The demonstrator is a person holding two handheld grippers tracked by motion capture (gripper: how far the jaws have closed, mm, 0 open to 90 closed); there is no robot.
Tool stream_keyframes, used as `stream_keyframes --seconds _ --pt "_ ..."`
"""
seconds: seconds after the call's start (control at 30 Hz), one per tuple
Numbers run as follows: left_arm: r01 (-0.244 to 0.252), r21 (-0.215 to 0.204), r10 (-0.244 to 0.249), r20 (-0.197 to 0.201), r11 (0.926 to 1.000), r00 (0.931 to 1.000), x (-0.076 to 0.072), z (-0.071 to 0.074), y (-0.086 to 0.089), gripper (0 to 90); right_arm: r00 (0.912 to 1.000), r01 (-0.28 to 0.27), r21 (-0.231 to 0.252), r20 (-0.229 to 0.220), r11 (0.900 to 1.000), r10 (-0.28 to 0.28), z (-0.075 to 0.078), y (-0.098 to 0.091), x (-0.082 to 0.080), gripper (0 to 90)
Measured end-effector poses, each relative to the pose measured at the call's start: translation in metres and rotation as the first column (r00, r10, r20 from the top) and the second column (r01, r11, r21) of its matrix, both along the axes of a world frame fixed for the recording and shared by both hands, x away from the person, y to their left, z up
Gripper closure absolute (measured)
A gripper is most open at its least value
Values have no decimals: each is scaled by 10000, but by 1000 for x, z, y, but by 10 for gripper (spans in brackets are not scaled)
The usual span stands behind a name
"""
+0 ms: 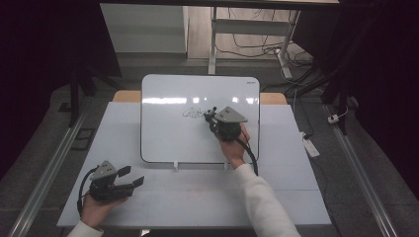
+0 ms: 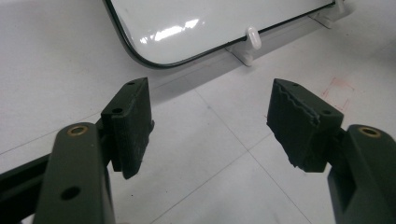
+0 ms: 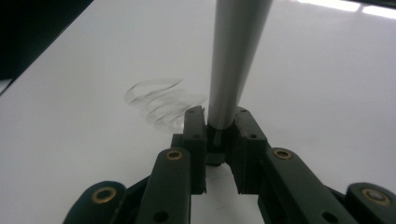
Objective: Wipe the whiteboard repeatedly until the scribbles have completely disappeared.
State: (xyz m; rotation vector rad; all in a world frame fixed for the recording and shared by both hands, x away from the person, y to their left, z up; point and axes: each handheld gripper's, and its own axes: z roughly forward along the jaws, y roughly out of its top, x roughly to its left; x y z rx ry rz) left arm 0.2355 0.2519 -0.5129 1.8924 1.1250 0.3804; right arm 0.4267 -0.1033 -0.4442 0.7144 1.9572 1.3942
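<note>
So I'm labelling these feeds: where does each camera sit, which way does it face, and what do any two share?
High view: above the person's side, facing forward and down on the table; both forearms show.
Left gripper view: on the left hand-held gripper, facing the whiteboard's lower edge; open jaws show.
Right gripper view: on the right hand-held gripper, facing the scribble; jaws grip a marker.
All share the whiteboard.

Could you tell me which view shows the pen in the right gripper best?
The right gripper view: the grey pen stands clamped between the right gripper's jaws. In the high view the pen is too small to make out; the left gripper view looks elsewhere.
</note>
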Motion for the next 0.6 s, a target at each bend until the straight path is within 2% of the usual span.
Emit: stream_keyframes --seconds 0.03,0.07,0.1,0.17,0.23,0.27,0.33,0.4,0.43,0.5,0.53,0.57,0.6 --pt "16 -12 -16 18 10000 10000 0 1 0 315 9997 209 424 -150 9989 -203 3 -4 5 773" --pt "-5 -17 5 33 10000 10000 0 1 0 315 9995 267 486 -186 9985 -259 5 -3 7 773" --pt "-5 -26 5 20 10000 10000 0 1 1 315 9996 251 363 -117 9990 -247 5 1 7 773" --pt "21 7 -21 -18 10000 10000 1 0 1 315 9989 -417 -30 -192 9991 416 1 14 1 774" --pt "12 14 -12 -27 10000 10000 1 -1 1 315 9975 -691 -783 101 9945 701 -2 22 -3 773" --pt "13 10 -13 -20 10000 10000 1 0 2 315 9974 -711 -669 41 9952 715 0 20 0 774" --pt "-1 -40 1 6 10000 10000 0 0 2 315 9999 -108 -11 7 9999 108 7 9 9 773" --pt "-13 -35 14 33 10000 10000 0 1 2 315 9997 81 471 -235 9989 -70 9 1 14 773" --pt "-11 -30 11 41 10000 10000 0 1 2 315 9998 24 272 -214 9996 -18 8 4 10 774" --pt "-15 -50 15 6 10000 10000 1 0 2 315 9969 -752 -357 -257 9965 743 1 14 1 773" --pt "-7 -66 7 -18 10000 10000 1 0 2 315 9950 -995 -772 -112 9920 989 -3 18 -5 774" --pt "-11 -56 11 -33 10000 10000 1 0 2 315 9953 -948 -1086 107 9896 965 -4 19 -7 773" --pt "-32 -51 32 -26 10000 10000 0 0 2 315 9960 -879 -931 85 9918 891 -3 17 -4 774"
